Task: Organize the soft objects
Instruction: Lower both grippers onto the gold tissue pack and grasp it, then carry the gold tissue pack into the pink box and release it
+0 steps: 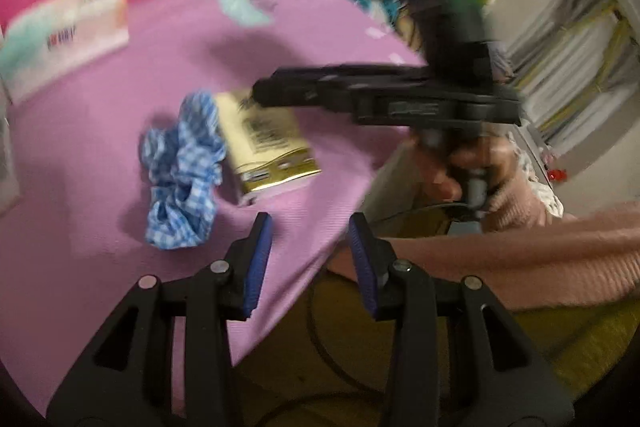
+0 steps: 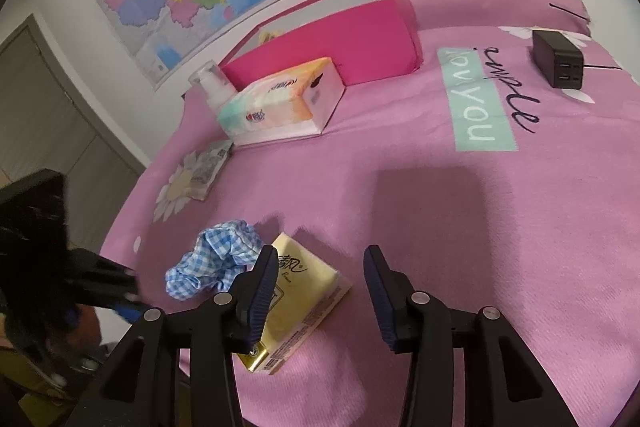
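A blue checked scrunchie [image 1: 182,171] lies on the pink cloth, touching a yellow tissue pack [image 1: 266,143]. Both also show in the right wrist view, the scrunchie [image 2: 216,259] left of the pack [image 2: 300,303]. My left gripper [image 1: 310,251] is open and empty, near the table's edge, just right of the scrunchie. My right gripper [image 2: 320,291] is open and empty, hovering over the yellow pack; it shows from the side in the left wrist view [image 1: 280,91]. My left gripper shows at the left edge of the right wrist view [image 2: 124,301], blurred.
A tissue box [image 2: 280,103] stands in front of an open pink box [image 2: 352,43]. A pump bottle [image 2: 210,83] is left of them. A black charger [image 2: 558,59] sits at the far right. A flat packet [image 2: 204,171] lies at the left edge.
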`<action>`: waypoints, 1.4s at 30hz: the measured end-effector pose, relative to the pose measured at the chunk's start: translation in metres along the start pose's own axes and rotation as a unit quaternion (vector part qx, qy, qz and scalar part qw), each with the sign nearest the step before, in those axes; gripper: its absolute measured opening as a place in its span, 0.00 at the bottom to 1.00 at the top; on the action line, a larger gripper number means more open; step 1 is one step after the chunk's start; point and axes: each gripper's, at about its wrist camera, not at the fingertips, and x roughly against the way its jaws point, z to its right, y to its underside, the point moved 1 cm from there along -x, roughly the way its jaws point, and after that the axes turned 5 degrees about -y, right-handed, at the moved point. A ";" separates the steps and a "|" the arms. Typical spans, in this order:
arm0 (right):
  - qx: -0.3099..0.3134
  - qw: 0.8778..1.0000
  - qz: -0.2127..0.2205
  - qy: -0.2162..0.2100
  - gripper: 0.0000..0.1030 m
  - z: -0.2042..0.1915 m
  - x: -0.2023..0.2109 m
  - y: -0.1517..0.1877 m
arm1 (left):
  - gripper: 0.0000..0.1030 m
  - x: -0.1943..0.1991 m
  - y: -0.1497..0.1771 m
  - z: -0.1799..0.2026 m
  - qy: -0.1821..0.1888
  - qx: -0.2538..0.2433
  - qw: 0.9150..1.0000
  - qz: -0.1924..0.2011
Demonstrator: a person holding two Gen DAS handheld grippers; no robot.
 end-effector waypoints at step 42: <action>0.032 0.998 0.054 -0.020 0.35 -0.014 0.010 -0.078 | 0.29 0.041 -0.092 -0.056 -0.094 0.057 0.989 0.103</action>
